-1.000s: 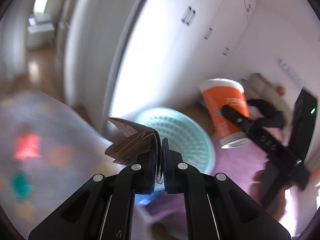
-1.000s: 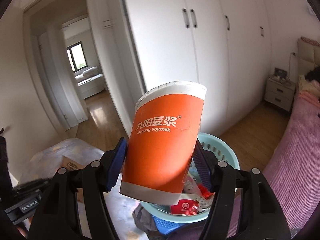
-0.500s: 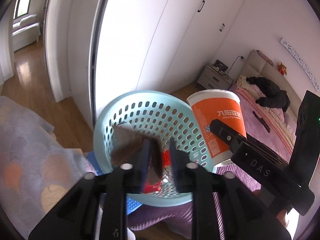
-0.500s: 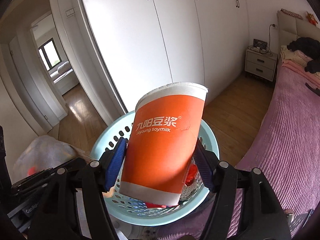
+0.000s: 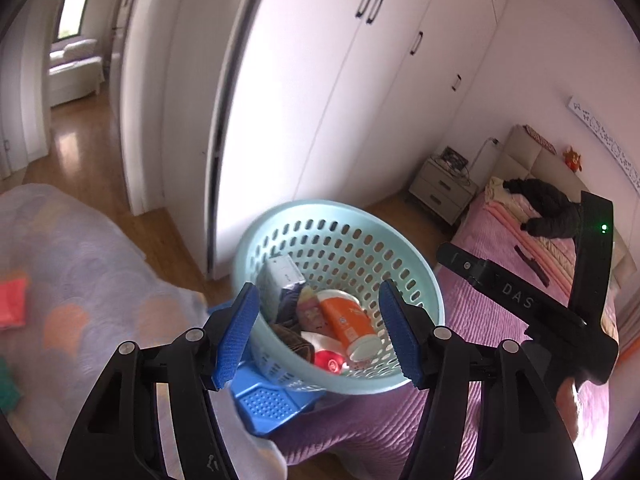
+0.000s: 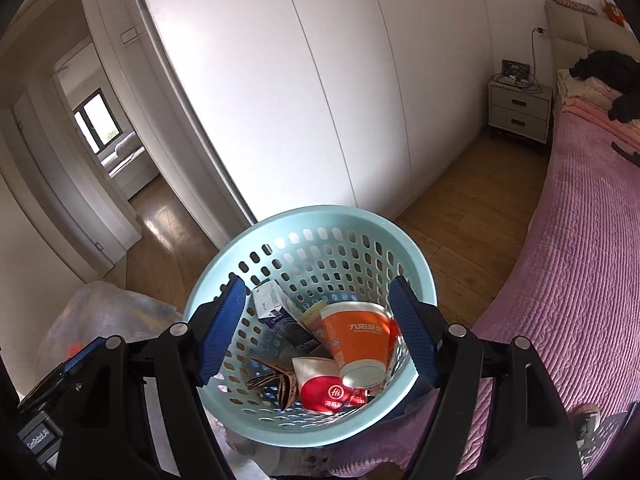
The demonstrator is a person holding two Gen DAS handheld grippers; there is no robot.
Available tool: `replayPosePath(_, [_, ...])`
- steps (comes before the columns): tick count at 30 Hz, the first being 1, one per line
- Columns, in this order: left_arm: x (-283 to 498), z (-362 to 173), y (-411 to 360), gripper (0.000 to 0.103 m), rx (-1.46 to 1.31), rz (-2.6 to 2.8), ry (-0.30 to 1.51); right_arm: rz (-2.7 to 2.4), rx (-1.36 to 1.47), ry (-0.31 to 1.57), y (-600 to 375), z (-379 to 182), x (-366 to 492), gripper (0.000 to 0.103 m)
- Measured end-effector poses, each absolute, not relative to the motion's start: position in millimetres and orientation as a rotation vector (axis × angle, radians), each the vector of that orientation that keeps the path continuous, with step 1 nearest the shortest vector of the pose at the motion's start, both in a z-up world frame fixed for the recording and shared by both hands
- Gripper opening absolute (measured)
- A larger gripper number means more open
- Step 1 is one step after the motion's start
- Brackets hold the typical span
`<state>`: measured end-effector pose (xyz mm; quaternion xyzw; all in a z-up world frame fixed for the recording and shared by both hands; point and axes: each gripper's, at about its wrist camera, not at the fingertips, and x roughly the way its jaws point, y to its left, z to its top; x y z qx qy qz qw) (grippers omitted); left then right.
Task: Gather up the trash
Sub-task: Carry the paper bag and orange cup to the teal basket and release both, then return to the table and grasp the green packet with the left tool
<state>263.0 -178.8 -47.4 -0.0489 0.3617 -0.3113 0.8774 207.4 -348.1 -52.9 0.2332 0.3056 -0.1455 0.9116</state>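
Trash fills the pale blue basket (image 6: 240, 264) at lower centre of both views: an orange cup (image 6: 358, 340), a folded brown paper (image 6: 276, 384), a red packet (image 6: 324, 394). Left gripper (image 5: 318, 336) and right gripper (image 6: 316, 328) both gape, empty.

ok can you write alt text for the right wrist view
The open right gripper hovers over a pale blue perforated plastic basket holding an orange paper soymilk cup, a red packet, a folded brown paper piece and a small white-and-blue carton. White wardrobe doors stand behind, a pink quilted bed at right.
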Motion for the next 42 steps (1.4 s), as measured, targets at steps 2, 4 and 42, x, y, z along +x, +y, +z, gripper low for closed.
replayPosePath(2, [254.8,-40.0,-167.6,0.060,-0.106,-0.625,0.727,-0.263,0.477,0.622,-338.7,-47.8,206.5,0.071])
replayPosePath(4, [245.2,-32.2,-152.6,0.060,-0.108,-0.590,0.695,-0.237,0.465,0.614,-327.9,-43.3,205.1,0.071])
replayPosePath(42, [256.4,-101.1,34.8,0.051,-0.146,-0.076,0.845,0.122,0.139,0.645,-113.8,-12.1,232.6,0.075])
